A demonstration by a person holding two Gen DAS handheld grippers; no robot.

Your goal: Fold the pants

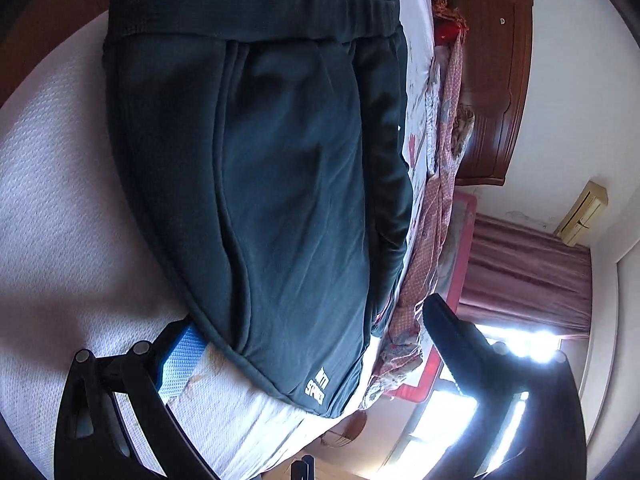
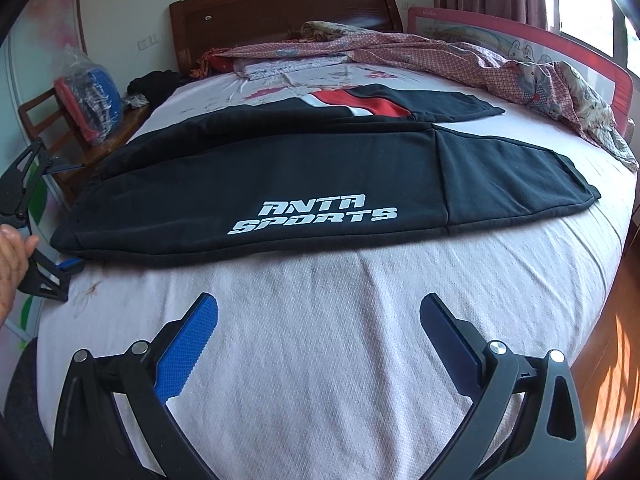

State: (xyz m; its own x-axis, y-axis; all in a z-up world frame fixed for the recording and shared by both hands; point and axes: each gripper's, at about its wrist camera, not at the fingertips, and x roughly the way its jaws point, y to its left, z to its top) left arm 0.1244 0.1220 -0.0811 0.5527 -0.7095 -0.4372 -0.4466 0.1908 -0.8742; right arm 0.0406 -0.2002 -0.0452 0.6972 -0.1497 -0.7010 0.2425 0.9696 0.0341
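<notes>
Black sweatpants (image 2: 280, 184) with a white "ANTA SPORTS" logo lie flat across the bed, legs stacked, red and white panel at the back. In the left wrist view the pants (image 1: 280, 184) fill the frame, waistband at the top. My left gripper (image 1: 308, 320) is open at the pants' waist-end edge, one blue pad by the hem; it also shows at the left of the right wrist view (image 2: 52, 240), with a hand on it. My right gripper (image 2: 318, 312) is open and empty above the bare sheet in front of the pants.
The white textured bed sheet (image 2: 320, 340) covers the mattress. A crumpled pink checked blanket (image 2: 500, 64) lies at the back right by a red bed rail (image 2: 592, 60). A wooden headboard (image 2: 280, 12) stands behind. A chair with bagged clothes (image 2: 88, 100) stands to the left.
</notes>
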